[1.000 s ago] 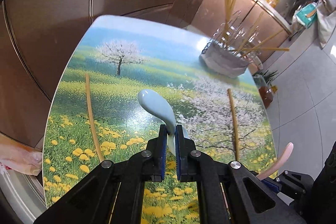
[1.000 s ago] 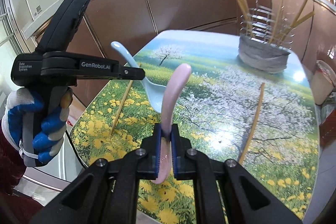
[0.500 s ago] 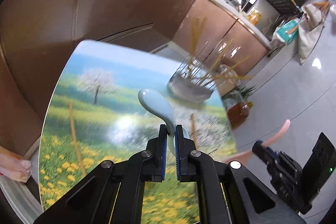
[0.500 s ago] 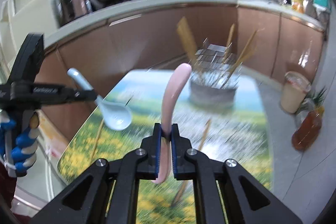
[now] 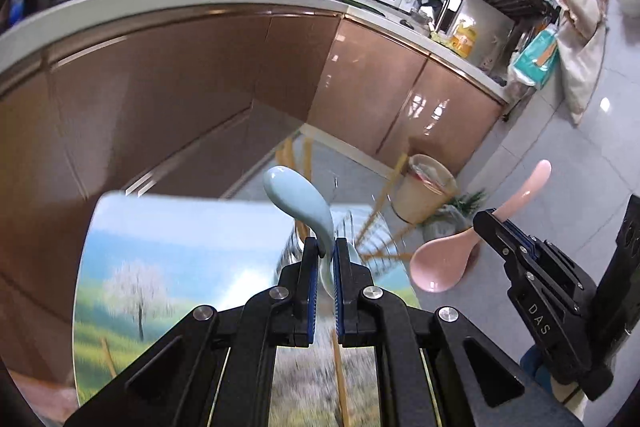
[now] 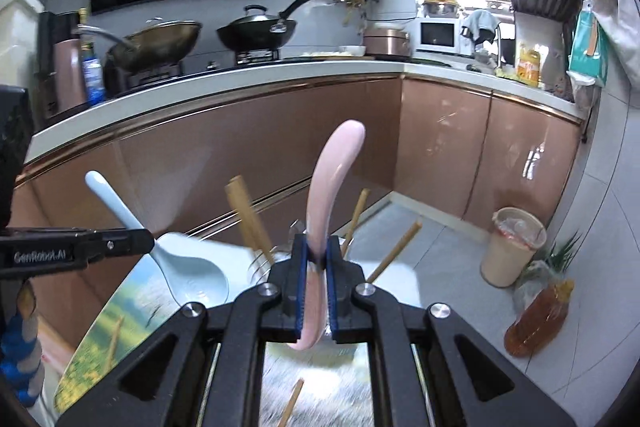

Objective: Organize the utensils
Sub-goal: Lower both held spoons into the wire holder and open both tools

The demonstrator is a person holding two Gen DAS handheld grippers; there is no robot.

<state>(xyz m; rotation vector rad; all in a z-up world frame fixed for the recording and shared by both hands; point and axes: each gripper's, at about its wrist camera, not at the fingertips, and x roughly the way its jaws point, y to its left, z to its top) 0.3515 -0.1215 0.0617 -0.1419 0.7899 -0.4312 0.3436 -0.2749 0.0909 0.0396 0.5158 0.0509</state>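
Observation:
My left gripper (image 5: 325, 255) is shut on a light blue ceramic spoon (image 5: 300, 203), held up in the air; the spoon also shows in the right wrist view (image 6: 188, 271). My right gripper (image 6: 317, 259) is shut on a pink ceramic spoon (image 6: 332, 179), handle pointing up; its bowl shows in the left wrist view (image 5: 440, 263). The wire utensil holder (image 5: 360, 239) with several wooden chopsticks (image 6: 248, 215) stands just beyond both grippers, mostly hidden behind the fingers. Loose chopsticks (image 5: 340, 379) lie on the table below.
The table (image 5: 180, 247) has a meadow-and-tree print. Brown kitchen cabinets (image 6: 280, 139) stand behind it. A lidded bin (image 6: 512, 247) and an oil bottle (image 6: 536, 319) stand on the tiled floor to the right.
Both grippers have risen and moved forward toward the utensil holder, each still holding its spoon. The table has dropped low in both views.

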